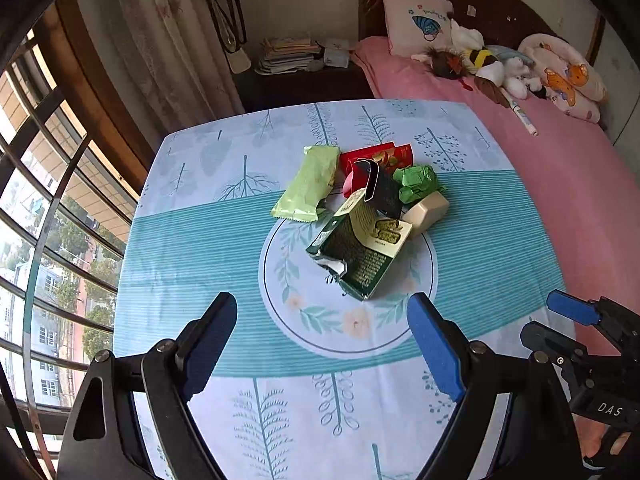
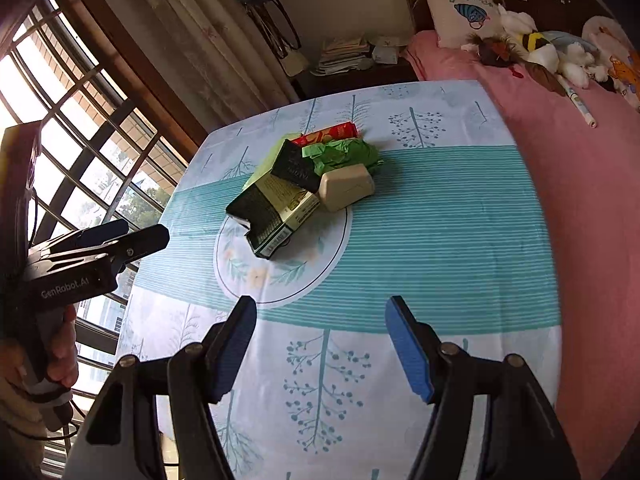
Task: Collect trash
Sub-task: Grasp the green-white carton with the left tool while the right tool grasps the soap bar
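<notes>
A pile of trash lies at the middle of the table (image 1: 192, 248): a torn dark green carton (image 1: 360, 252) (image 2: 272, 216), a small black box (image 1: 382, 190) (image 2: 294, 166), a pale green wrapper (image 1: 308, 184), a red packet (image 1: 380, 156) (image 2: 328, 134), crumpled green paper (image 1: 418, 182) (image 2: 344, 154) and a beige box (image 1: 426, 212) (image 2: 346, 186). My left gripper (image 1: 322, 336) is open and empty, held above the table just short of the pile. My right gripper (image 2: 320, 340) is open and empty, nearer the table's front right.
A bed with a pink sheet (image 1: 560, 184), pillows and stuffed toys (image 1: 496, 68) runs along the table's right side. A barred window (image 1: 48, 240) and curtain are on the left. A dark nightstand with stacked papers (image 1: 286, 56) stands behind the table.
</notes>
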Demonstrator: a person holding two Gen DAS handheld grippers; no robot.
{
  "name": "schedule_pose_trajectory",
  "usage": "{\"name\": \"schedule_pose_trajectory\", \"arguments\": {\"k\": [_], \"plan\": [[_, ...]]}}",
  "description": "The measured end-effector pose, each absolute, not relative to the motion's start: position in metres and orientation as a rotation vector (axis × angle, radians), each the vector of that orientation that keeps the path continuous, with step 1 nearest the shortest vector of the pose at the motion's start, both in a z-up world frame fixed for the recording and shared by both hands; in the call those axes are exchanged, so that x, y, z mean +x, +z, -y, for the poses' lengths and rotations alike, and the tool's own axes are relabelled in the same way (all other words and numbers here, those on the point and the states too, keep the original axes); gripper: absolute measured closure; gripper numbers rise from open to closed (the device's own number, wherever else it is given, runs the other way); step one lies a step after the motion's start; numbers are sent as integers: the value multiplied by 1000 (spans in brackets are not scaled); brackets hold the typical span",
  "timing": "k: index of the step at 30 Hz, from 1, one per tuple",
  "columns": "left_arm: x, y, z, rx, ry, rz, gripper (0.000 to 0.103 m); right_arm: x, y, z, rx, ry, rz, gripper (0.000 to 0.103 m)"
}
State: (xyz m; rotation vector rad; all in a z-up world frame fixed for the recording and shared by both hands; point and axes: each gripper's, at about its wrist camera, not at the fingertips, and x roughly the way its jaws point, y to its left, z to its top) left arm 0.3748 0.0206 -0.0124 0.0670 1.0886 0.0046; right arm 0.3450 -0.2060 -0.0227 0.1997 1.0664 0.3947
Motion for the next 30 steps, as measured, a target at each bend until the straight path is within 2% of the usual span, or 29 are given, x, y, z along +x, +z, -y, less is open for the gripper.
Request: {"name": "schedule_pose_trajectory", "arguments": {"k": [6, 15, 18, 20, 22, 24, 28, 30], "plan": [[444, -54, -15, 67, 14, -1181, 17, 405, -44, 219, 225, 424, -1096, 36], [491, -103, -24, -15, -31, -1303, 18, 464, -68, 210, 274, 461, -1142, 36], [499, -117, -21, -34, -60, -1345, 32, 476, -74, 204, 270, 467, -1143, 36], [500, -125, -22, -55, -81, -1372, 51, 482, -77, 199, 257, 481, -1146, 36], [499, -127, -25, -86, -92, -1364, 53, 485, -80, 193, 226, 495, -1148, 36], [496, -128, -27, -110, -99, -1366, 58, 486, -82, 188, 185, 511, -1141, 36], [481, -123, -31, -126, -78, -1343, 78, 483, -85, 176, 118, 539, -1126, 36], [472, -119, -34, -133, -51, -1339, 80, 482, -88, 172, 83, 541, -1119, 36]]}}
